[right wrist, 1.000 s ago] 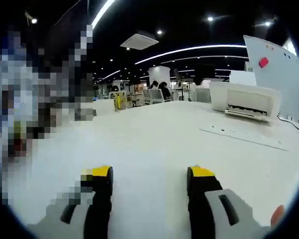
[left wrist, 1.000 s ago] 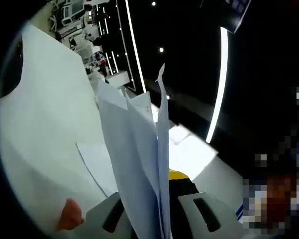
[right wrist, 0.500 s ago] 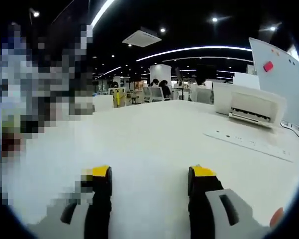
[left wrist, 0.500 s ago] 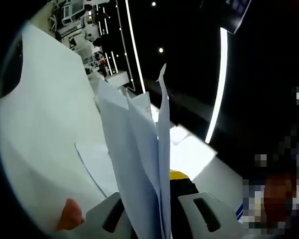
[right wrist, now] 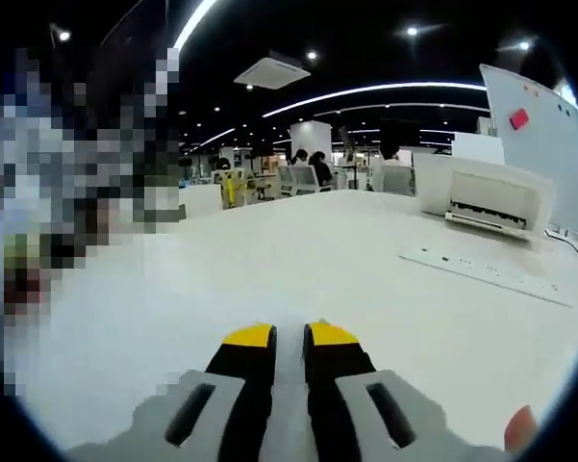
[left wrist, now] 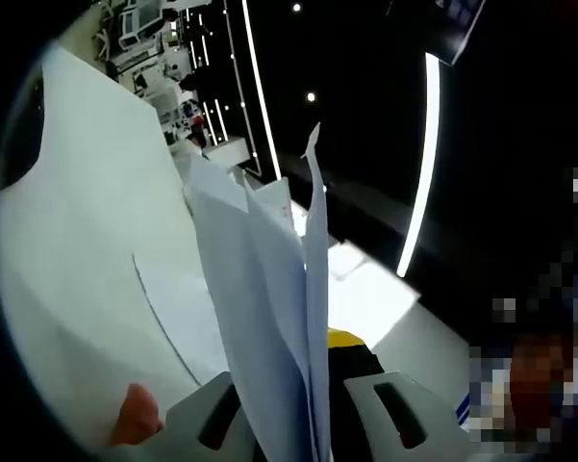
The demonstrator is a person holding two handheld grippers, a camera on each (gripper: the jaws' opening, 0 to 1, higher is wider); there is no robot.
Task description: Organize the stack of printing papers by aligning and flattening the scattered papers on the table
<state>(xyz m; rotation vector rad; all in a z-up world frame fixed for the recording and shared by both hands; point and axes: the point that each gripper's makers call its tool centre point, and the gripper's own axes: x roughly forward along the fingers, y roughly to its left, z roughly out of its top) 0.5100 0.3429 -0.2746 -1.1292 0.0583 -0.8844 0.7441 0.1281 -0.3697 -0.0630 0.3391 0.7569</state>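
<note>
Papers (left wrist: 269, 318) are pinched upright in the left tongs (left wrist: 303, 404), edges uneven, above the bench (left wrist: 87, 289), where one sheet (left wrist: 178, 313) is left lying. Right tongs (right wrist: 289, 348) are nearly pressed together, empty. Aligning and flattening seem unfinished.

Papers (left wrist: 269, 318): thin matt white sheets, smooth, edges slightly wavy. Left gripper (left wrist: 303, 399): matt grey plastic body, black jaws with yellow tips, pressed onto the papers. Table (right wrist: 298, 260): smooth white top, faint sheen under the lights. Right gripper (right wrist: 290, 339): same grey plastic shell, black jaws, yellow caps, jaws nearly together with nothing between. Printer (right wrist: 481, 197): white plastic, matt. Keyboard (right wrist: 486, 274): flat white plastic. Whiteboard (right wrist: 539, 144): glossy white panel.
</note>
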